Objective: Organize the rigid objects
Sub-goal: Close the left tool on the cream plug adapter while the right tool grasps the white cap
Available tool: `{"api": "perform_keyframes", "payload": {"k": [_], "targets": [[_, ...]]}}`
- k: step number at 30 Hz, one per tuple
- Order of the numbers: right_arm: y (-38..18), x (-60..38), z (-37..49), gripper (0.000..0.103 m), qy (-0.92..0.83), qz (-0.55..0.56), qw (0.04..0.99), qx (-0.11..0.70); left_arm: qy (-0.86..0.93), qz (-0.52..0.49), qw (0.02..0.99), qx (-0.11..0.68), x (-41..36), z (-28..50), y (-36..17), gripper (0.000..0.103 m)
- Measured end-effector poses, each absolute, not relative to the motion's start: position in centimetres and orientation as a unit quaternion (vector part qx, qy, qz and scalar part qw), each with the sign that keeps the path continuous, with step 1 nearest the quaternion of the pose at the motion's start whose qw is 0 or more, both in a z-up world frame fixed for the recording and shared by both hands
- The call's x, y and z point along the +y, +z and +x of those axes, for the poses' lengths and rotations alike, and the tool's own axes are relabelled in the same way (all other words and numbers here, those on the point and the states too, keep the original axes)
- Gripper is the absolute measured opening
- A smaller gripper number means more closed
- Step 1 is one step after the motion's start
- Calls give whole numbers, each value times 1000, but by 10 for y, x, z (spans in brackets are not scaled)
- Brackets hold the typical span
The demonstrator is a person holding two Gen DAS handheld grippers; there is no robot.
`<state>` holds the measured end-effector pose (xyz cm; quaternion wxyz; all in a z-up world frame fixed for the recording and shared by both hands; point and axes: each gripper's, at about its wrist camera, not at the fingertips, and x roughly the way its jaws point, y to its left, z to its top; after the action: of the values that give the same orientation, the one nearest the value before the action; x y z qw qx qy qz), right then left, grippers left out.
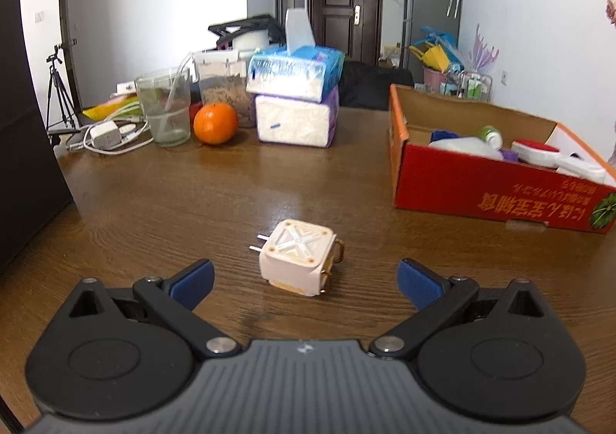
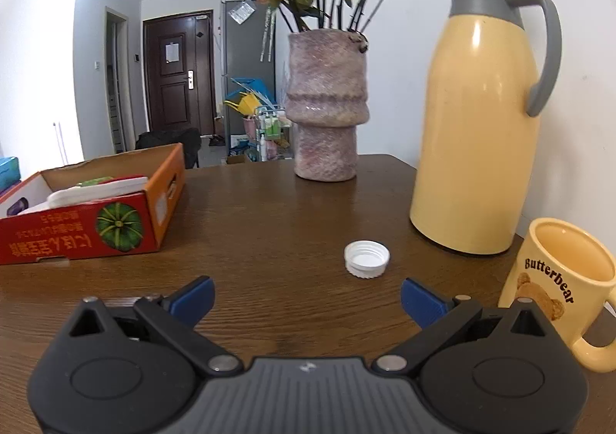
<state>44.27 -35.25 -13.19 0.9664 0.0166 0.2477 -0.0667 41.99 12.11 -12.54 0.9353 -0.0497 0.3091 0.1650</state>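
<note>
Left gripper (image 1: 304, 282): spread wide, empty, low before charger (image 1: 298, 258) on table (image 1: 154, 203). Right gripper (image 2: 306, 299): spread wide, empty, near bottle cap (image 2: 367, 258). Best closed on charger's flat sides, clear of prongs, then carried to red box (image 1: 481, 191).

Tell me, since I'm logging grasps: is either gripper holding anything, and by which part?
Nothing is held. The left gripper is open short of the cream cube-shaped plug adapter; the right gripper is open near the white plastic bottle cap.

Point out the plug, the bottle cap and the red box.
plug (image 1: 298, 255): left wrist view, on its patterned top face.
bottle cap (image 2: 366, 258): right wrist view, inside its open top.
red box (image 1: 481, 187): left wrist view, on its printed red front wall.
</note>
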Motion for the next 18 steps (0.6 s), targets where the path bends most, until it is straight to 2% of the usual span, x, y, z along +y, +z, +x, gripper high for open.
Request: {"api": "perform_keyframes", "payload": {"k": [14,17,18], "targets": [[-145,-371,462,103,-69,26,958,278,161,-62,928,329,146,444,-143,103],[-147,-376,468,103,-70,31,956,283,149,-63,928,335,147,449,-145,93],[-148,-377,470,103,-72,32,956,283,147,-64,928,337,148,451,-146,86]]}}
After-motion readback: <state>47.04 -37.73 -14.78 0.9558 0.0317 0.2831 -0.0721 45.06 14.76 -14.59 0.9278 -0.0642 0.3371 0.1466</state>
